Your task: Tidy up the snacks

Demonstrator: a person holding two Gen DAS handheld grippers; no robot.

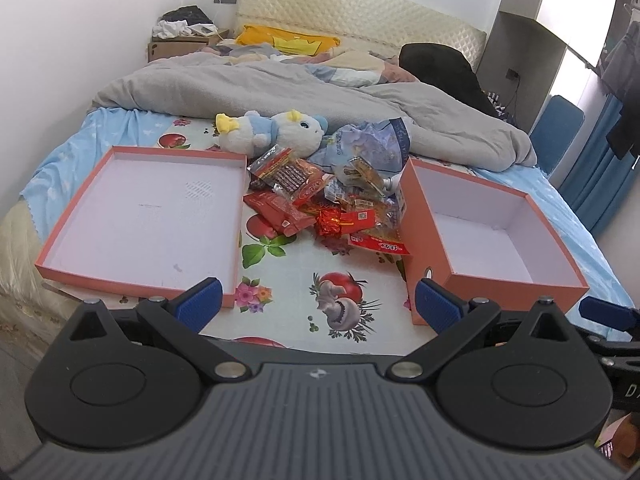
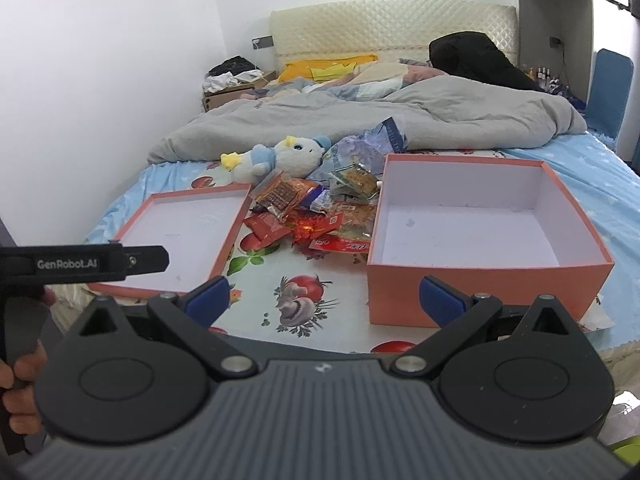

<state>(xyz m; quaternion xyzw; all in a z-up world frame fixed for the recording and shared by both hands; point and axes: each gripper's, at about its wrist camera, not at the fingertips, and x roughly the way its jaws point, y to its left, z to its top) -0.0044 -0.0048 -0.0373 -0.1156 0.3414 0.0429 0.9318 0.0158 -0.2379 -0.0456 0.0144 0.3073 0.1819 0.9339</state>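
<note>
Nothing is sorted yet — the whole job lies ahead, as far as these views show. The snack packets lie in a loose heap on the fruit-and-flower printed cloth spread over the bed, between the two salmon-coloured containers. The shallow box lid to the left of the pile is bare inside, and so is the deep box to the right of it; its near wall touches or nearly touches the edge of the heap. A crumpled blue-and-white bag lies at the far side of the pile, just beside a plush toy, with a grey duvet bunched up beyond.

The left gripper hangs low at the near edge of the bed, its blue-padded fingers spread wide and holding nothing. The right gripper sits likewise, fingers wide apart and empty, in front of the deep box. Every packet is left to move, presumably into the box.

As for writing: the left gripper's body, seen from the right wrist view, carries "GenRobot.AI" in white. The red and orange wrappers bear printed characters and what looks like a QR code, and the crumpled bag has lettering along its edge — all too small or blurred to read.
</note>
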